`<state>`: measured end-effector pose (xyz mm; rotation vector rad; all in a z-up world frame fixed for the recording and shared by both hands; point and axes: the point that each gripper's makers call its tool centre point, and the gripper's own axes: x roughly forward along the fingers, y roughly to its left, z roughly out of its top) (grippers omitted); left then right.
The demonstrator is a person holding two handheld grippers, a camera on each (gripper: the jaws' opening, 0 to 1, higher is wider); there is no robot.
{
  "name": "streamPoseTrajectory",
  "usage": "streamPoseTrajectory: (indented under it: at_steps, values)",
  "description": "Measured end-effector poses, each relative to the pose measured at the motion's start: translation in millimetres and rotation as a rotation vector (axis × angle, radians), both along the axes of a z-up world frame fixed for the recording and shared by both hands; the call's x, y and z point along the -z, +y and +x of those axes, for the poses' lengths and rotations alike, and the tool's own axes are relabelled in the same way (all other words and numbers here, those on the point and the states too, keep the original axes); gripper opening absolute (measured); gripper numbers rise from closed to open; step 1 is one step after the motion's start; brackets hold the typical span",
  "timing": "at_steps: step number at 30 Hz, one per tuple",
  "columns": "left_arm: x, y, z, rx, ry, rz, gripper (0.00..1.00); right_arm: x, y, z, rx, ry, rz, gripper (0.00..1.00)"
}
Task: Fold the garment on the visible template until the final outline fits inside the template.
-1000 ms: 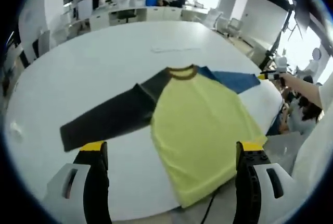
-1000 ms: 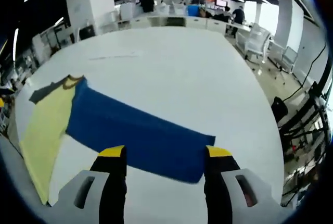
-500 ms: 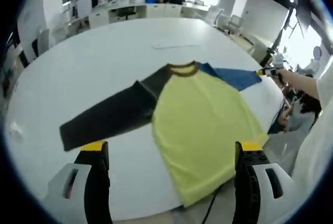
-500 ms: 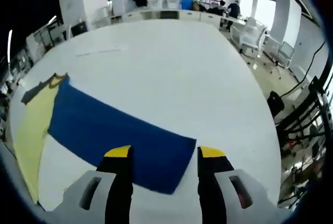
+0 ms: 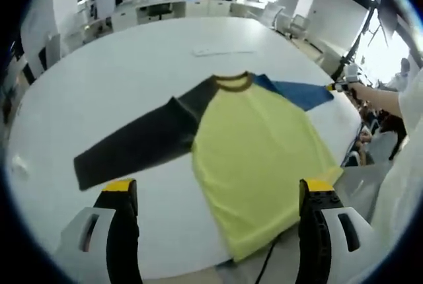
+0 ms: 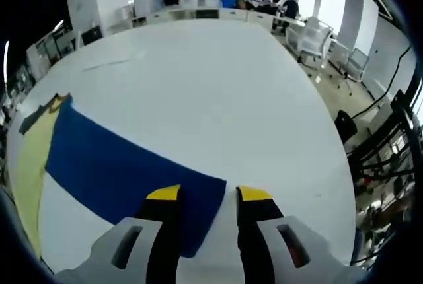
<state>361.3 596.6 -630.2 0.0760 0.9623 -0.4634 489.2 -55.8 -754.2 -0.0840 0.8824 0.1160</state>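
Observation:
A long-sleeved shirt lies flat on the white table [image 5: 119,79]. It has a yellow body [image 5: 254,158], a brown collar [image 5: 232,82], a dark grey sleeve [image 5: 135,145] and a blue sleeve [image 5: 297,94]. My left gripper [image 5: 218,188] hovers open above the table's near edge, in front of the shirt's hem, holding nothing. The right gripper [image 5: 337,87] sits at the blue cuff. In the right gripper view the blue sleeve [image 6: 112,165] runs left toward the yellow body [image 6: 26,165]. Its cuff end lies between the jaws of my right gripper [image 6: 209,195], which stand narrowed but still apart.
A faint thin rectangular outline [image 5: 221,51] marks the table beyond the collar, the same outline [image 6: 109,65] showing in the right gripper view. Desks, chairs [image 6: 317,36] and people stand far behind. A person's arm [image 5: 386,102] reaches in at the right table edge.
My right gripper has moved in over the blue cuff and its jaws have narrowed around it. The left gripper has held almost still, wide open.

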Motion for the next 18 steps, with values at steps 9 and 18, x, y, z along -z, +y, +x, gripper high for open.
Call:
streamPoseTrajectory:
  at_steps: [9, 18]
  values:
    - [2.4, -1.6, -0.1, 0.002, 0.01, 0.002, 0.98, 0.6, -2.0, 1.1, 0.052, -0.008, 0.02, 0.16]
    - [0.6, -2.1, 1.9, 0.0, 0.005, 0.0, 0.98, -2.1, 4.6, 3.0, 0.051, 0.0, 0.017, 0.08]
